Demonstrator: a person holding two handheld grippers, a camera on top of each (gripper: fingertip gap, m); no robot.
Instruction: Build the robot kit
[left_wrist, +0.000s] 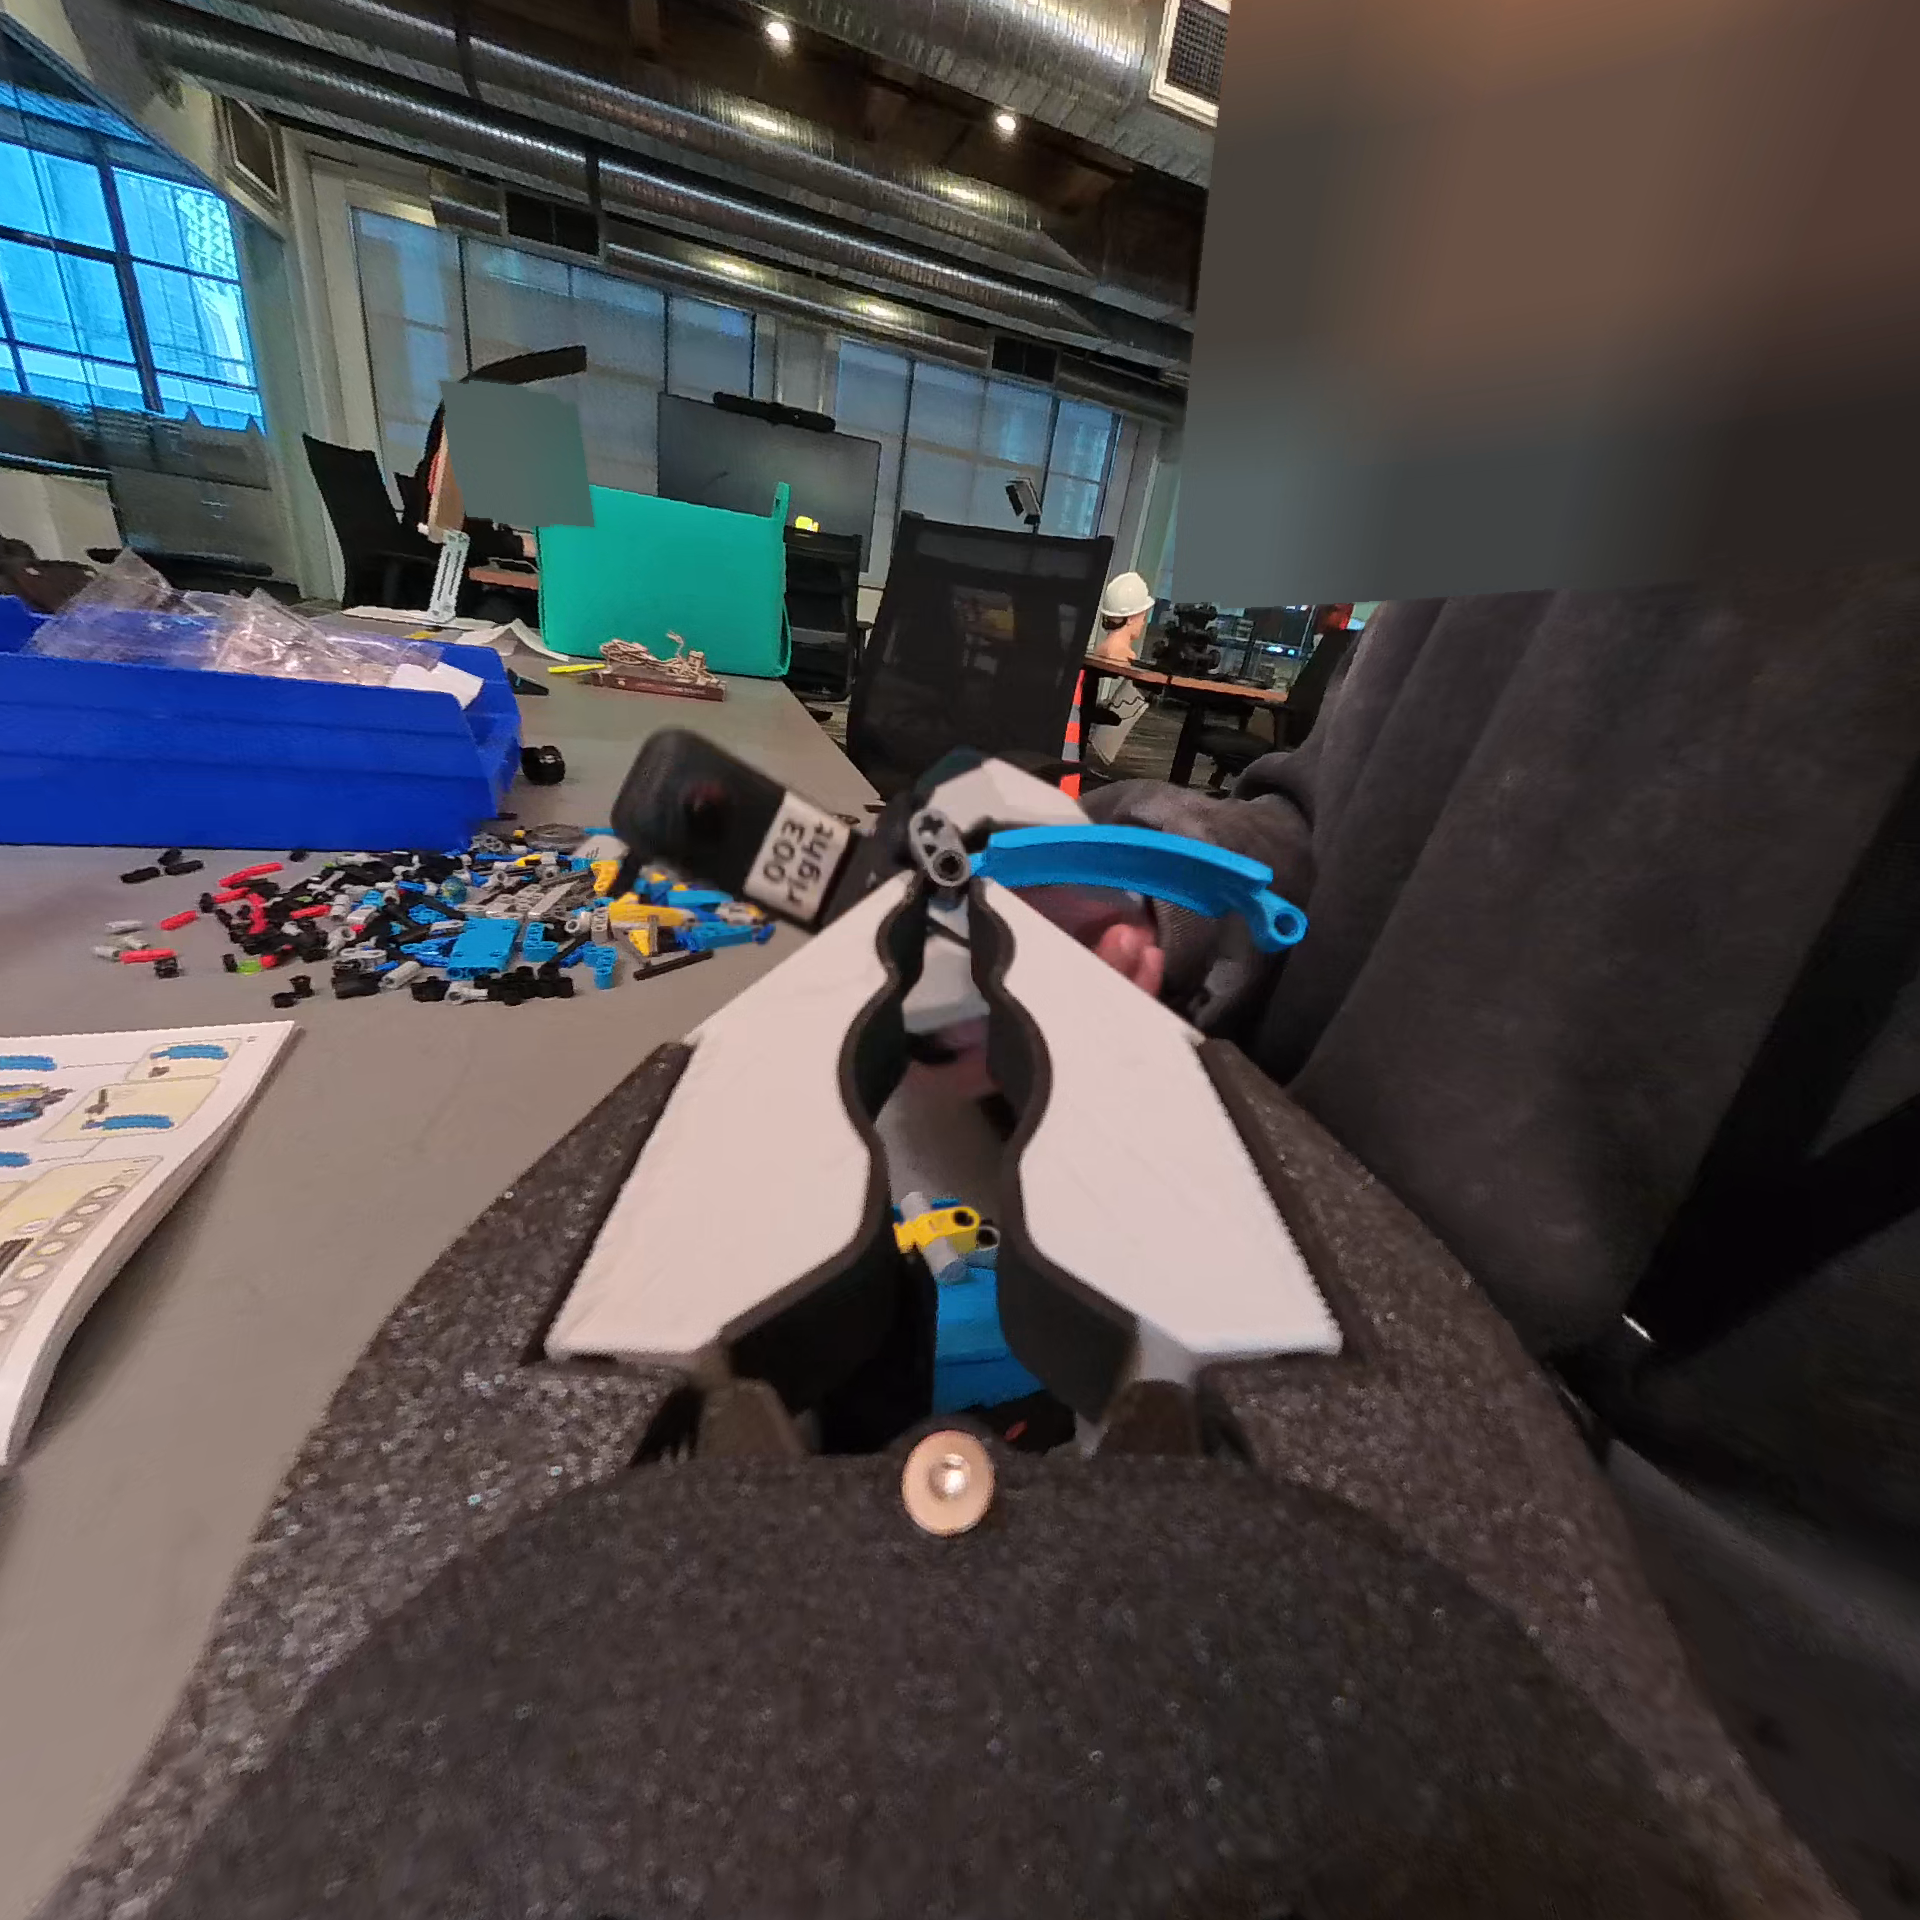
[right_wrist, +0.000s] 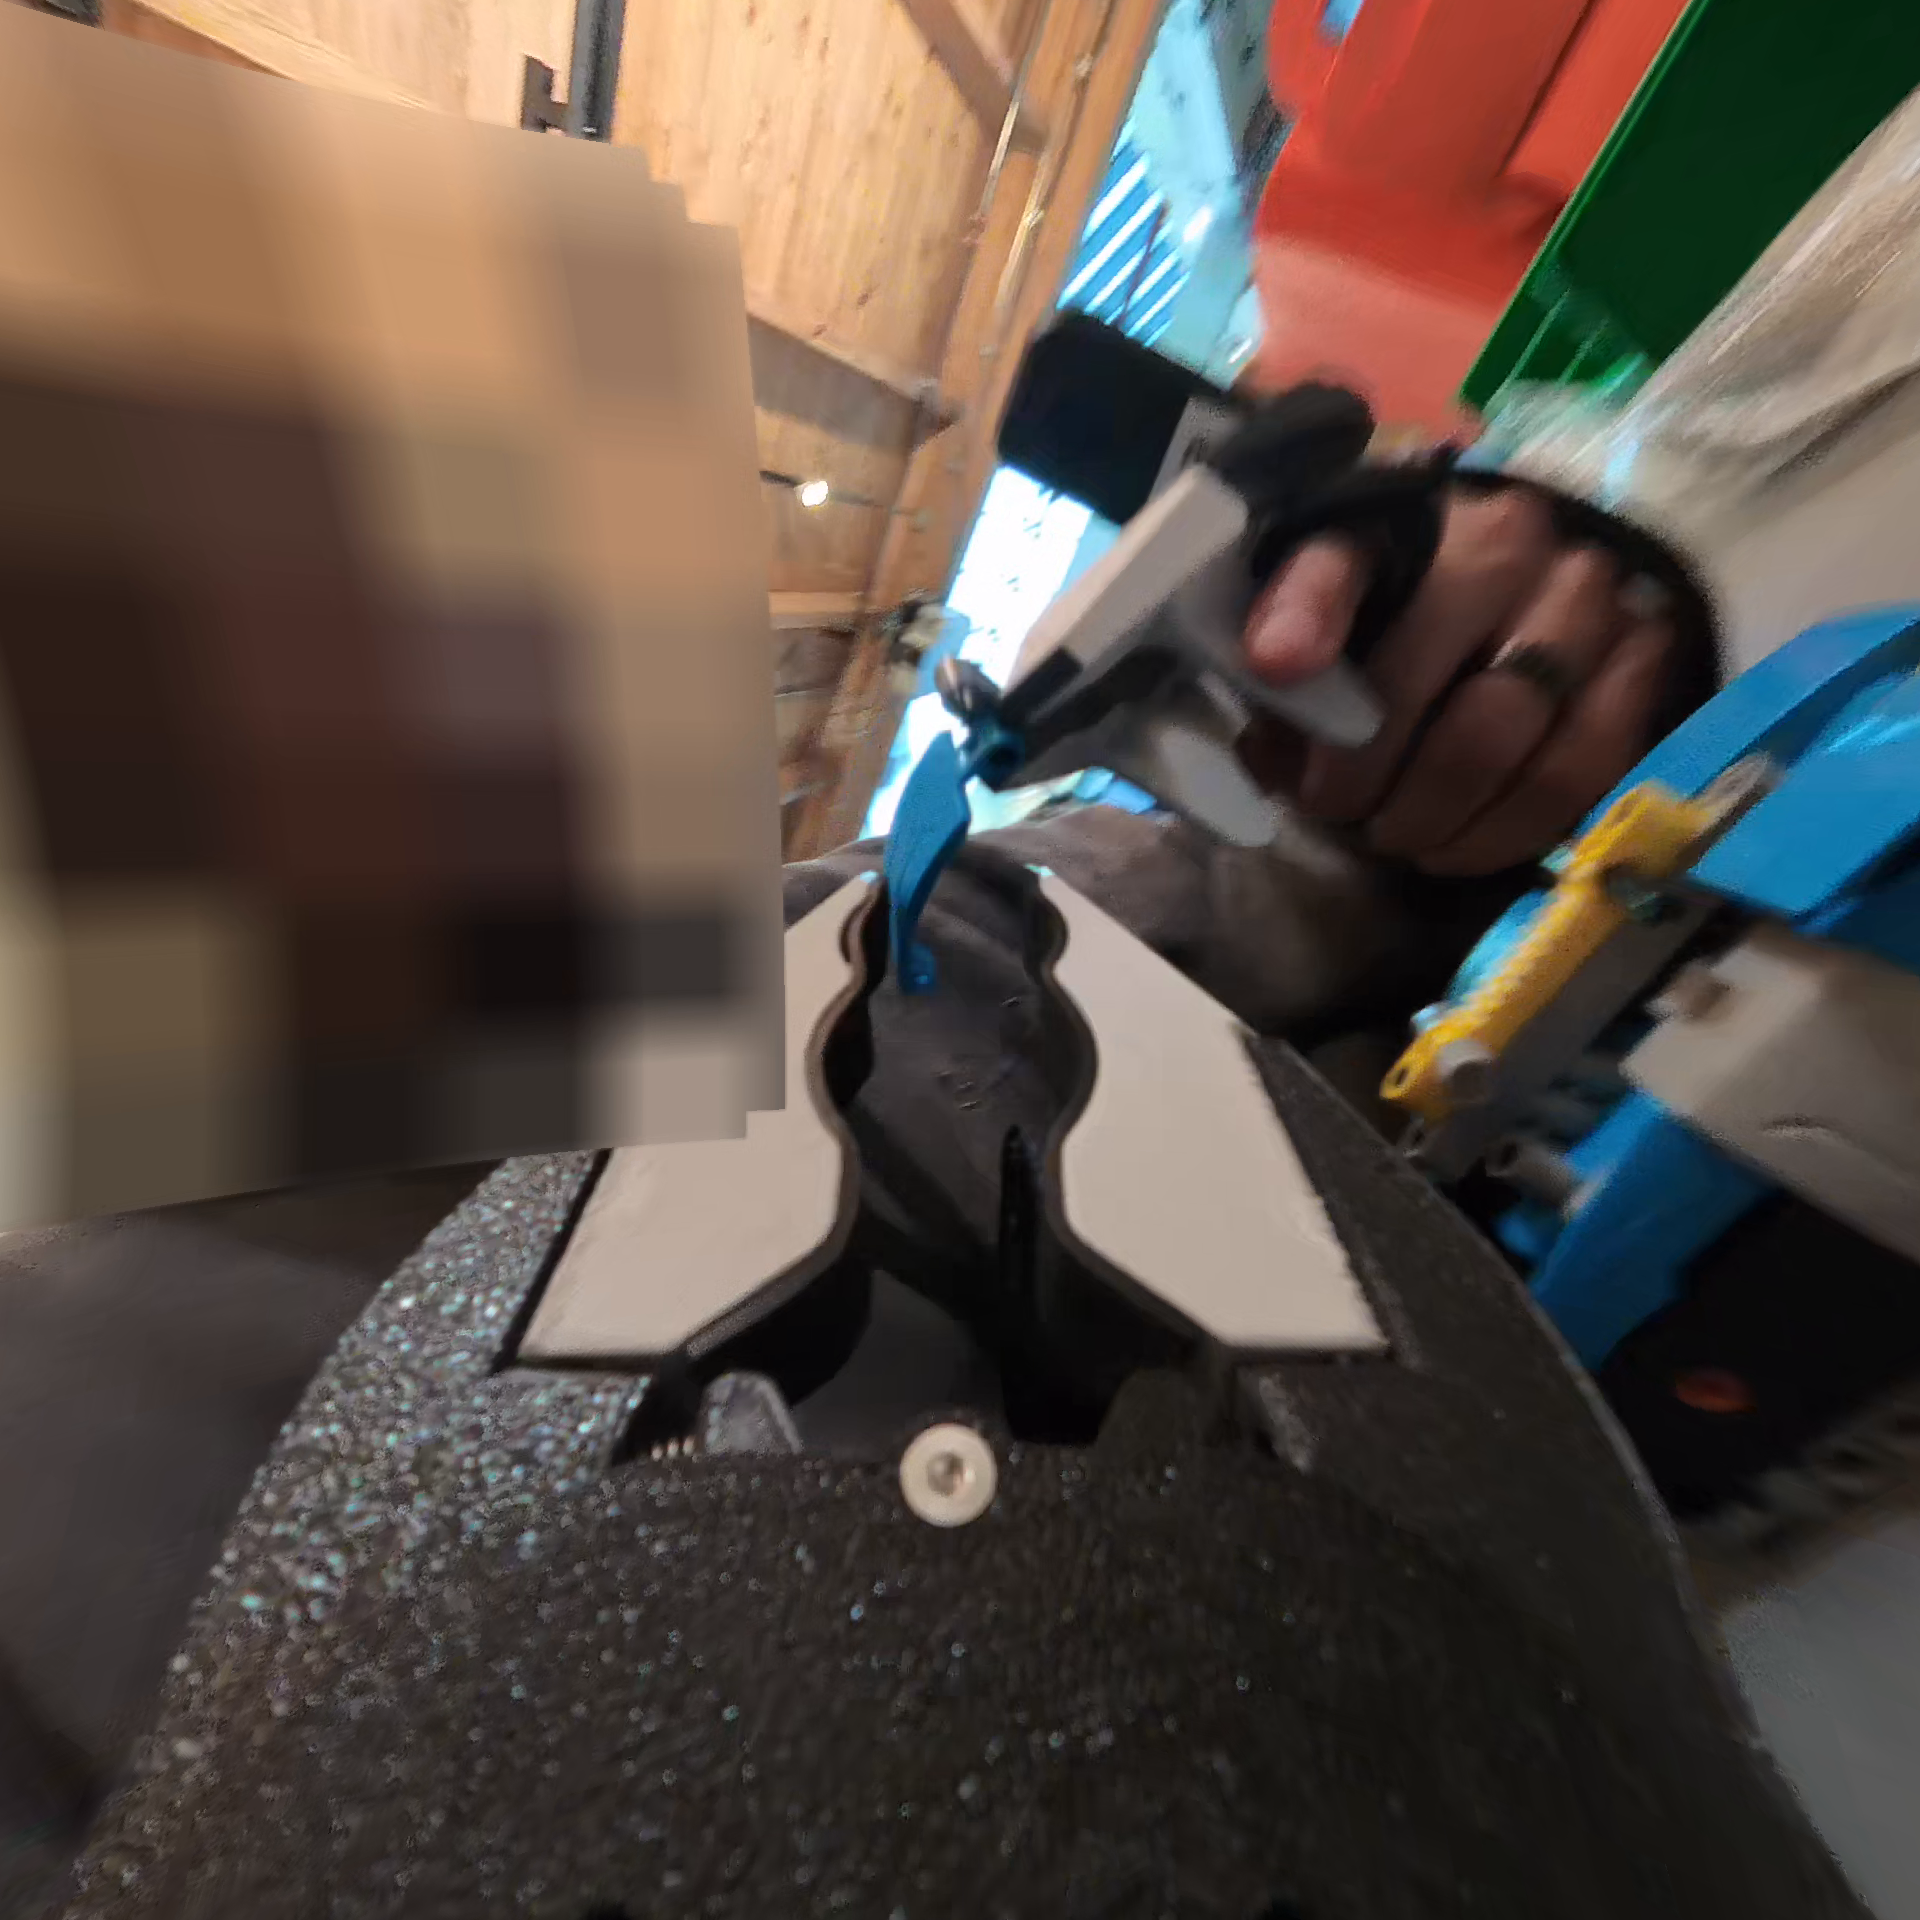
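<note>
Left tongs (left_wrist: 940, 883) nipping grey connector (left_wrist: 940, 854) carrying blue curved piece (left_wrist: 1132, 871); right tongs (right_wrist: 951, 914) standing apart, gripping nothing.

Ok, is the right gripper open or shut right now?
Open: the right gripper shows a clear gap between its fingertips, the blue curved piece dipping into it.

An open-plan office: exposed ceiling ducts (left_wrist: 644, 197) overhead, a wall monitor (left_wrist: 769, 462) and mesh chair (left_wrist: 977, 644) ahead, glass partitions (left_wrist: 582, 343) beyond, desks (left_wrist: 1184, 681) ahead-right.
</note>
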